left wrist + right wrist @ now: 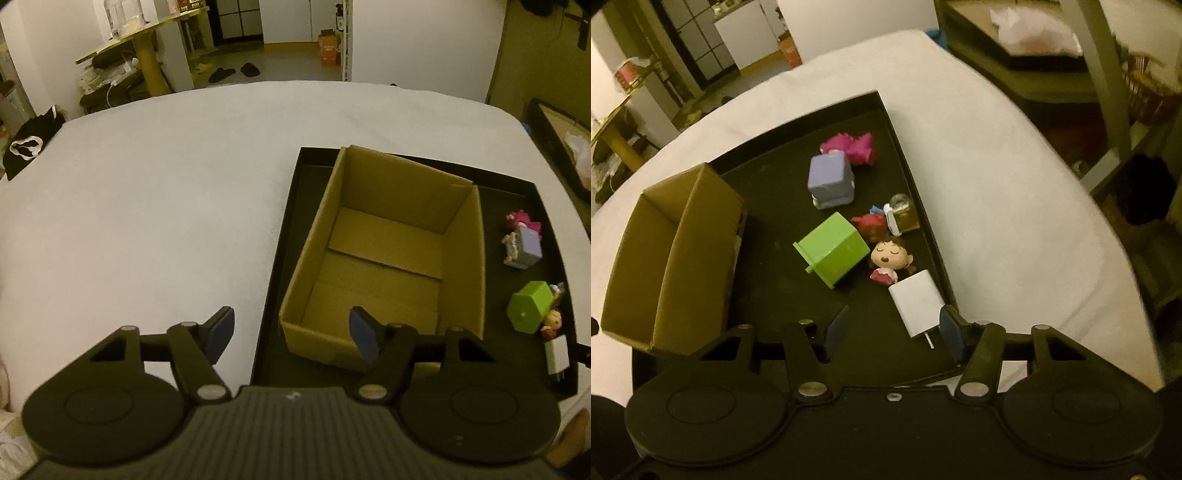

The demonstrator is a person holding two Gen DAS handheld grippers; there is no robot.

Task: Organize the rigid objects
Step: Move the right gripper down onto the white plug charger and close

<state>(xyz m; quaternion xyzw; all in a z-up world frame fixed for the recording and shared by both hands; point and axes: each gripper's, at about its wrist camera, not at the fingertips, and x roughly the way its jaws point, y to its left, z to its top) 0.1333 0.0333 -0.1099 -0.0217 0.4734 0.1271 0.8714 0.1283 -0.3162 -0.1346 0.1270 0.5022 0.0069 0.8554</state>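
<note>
A loose cluster of small rigid things lies on the right part of a shallow black tray (908,147), to the right of an open cardboard box (384,254) that stands in the same tray with nothing visible inside it. Nearest is a white plug adapter (916,302) with its prongs toward the camera; just beyond it sits a small doll figure (888,258) with closed eyes, and to its left a green cube-shaped block (833,254) tilted on its side. Farther back are a small clear bottle of yellowish liquid (905,214), a red-haired figure (870,225) touching it, a lilac cube (829,179) and a magenta toy (853,146) at the far end.

The right tongs (894,328) hang spread over the near part of the tray — nothing is between the pads, and the right pad is just beside the adapter's near corner. The left tongs (291,332) are also spread and pinch nothing, above the box's near left corner and the tray's left edge.

The tray rests on a white-covered desk (147,206).
</note>
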